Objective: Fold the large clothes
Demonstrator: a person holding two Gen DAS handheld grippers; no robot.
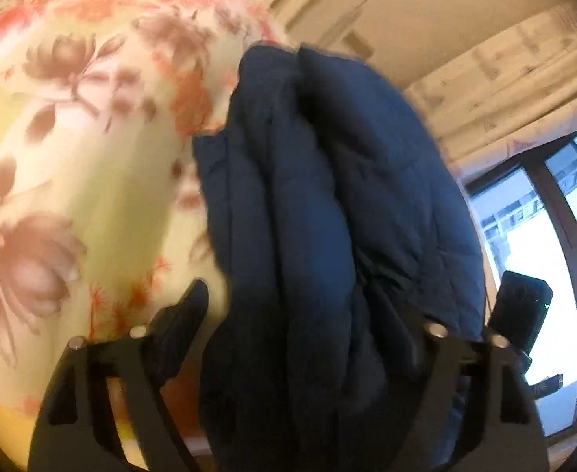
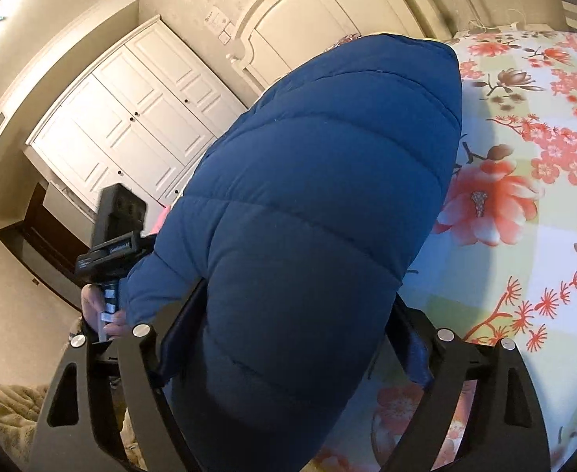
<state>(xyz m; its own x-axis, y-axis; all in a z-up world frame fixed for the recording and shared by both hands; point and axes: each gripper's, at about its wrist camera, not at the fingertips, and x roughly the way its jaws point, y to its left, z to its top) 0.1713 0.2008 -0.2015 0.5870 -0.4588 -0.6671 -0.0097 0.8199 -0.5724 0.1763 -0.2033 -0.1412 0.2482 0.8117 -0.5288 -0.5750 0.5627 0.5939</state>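
A navy blue quilted puffer jacket [image 1: 328, 204] hangs bunched in thick folds between the fingers of my left gripper [image 1: 316, 314], which is shut on it above the floral bed sheet [image 1: 72, 149]. In the right wrist view the same jacket [image 2: 308, 196] fills the middle, puffed and lifted off the bed. My right gripper [image 2: 288, 334] is shut on the jacket's thick edge. The fingertips of both grippers are hidden by the fabric. The left gripper's body [image 2: 115, 228], held by a hand, shows to the left of the jacket.
The bed with its flowered sheet [image 2: 524, 196] lies on the right. White wardrobe doors [image 2: 131, 126] and a white headboard [image 2: 320, 19] stand behind. A window [image 1: 544, 244] and pale curtain [image 1: 505, 78] show in the left wrist view. A beige blanket [image 2: 5, 413] lies at lower left.
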